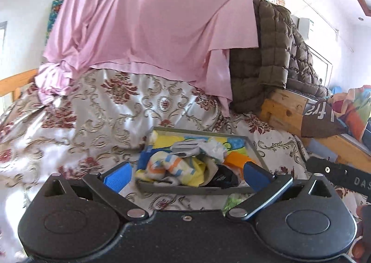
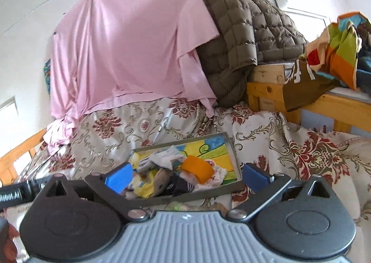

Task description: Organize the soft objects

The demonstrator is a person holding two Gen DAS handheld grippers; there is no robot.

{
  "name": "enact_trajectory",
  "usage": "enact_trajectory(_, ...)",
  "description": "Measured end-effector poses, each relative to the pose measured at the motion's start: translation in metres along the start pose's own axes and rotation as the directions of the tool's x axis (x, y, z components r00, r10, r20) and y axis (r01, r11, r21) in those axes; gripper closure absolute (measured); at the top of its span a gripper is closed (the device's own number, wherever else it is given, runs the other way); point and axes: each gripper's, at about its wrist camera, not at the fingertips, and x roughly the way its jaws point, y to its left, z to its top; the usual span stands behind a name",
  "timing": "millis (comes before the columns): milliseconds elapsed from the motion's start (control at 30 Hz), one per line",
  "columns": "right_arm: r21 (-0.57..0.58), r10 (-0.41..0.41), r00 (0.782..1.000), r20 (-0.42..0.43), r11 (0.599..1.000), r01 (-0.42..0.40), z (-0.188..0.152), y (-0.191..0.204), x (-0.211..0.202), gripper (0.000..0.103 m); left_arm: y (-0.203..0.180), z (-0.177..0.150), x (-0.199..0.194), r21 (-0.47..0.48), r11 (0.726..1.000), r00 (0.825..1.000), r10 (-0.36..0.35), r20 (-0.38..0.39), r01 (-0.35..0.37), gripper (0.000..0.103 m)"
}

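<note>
Both claws hang spread to their widest with nothing between the blue pads: the left gripper (image 1: pixel 185 176) and the right gripper (image 2: pixel 186 178) each hover just short of the shallow grey tray (image 1: pixel 256 150), pointing slightly down at it. That tray sits on the flowered bedspread (image 1: pixel 97 109) and holds a loose heap of small soft things (image 1: pixel 183 165), among them an orange roll (image 2: pixel 197 169) and dark striped socks (image 2: pixel 183 187). The likeliest trouble, to my eye, is a pad catching the tray's low near rim and sliding or tipping it on the yielding bedding, or one grab lifting several tangled pieces at once. Beyond the tray hangs a pink sheet (image 1: pixel 148 21), with a brown quilted jacket (image 1: pixel 262 54) over a wooden frame (image 1: pixel 285 109) to its right. Open bedspread lies left of the tray; the right side is tighter.
</note>
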Motion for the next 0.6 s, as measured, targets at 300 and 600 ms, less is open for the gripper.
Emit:
enact_trajectory(300, -0.030, 0.000, 1.000, 0.005, 1.000, 0.000, -0.029, 0.015, -0.048, 0.000, 0.010, -0.022, -0.046, -0.009, 1.000, 1.000, 0.025, 0.011, -0.024, 0.001)
enact_trajectory(600, -0.010, -0.014, 1.000, 0.018, 1.000, 0.014, -0.053, 0.018, -0.081, 0.000, 0.012, -0.046, -0.076, -0.011, 1.000, 0.999, 0.028, 0.020, -0.028, 0.001)
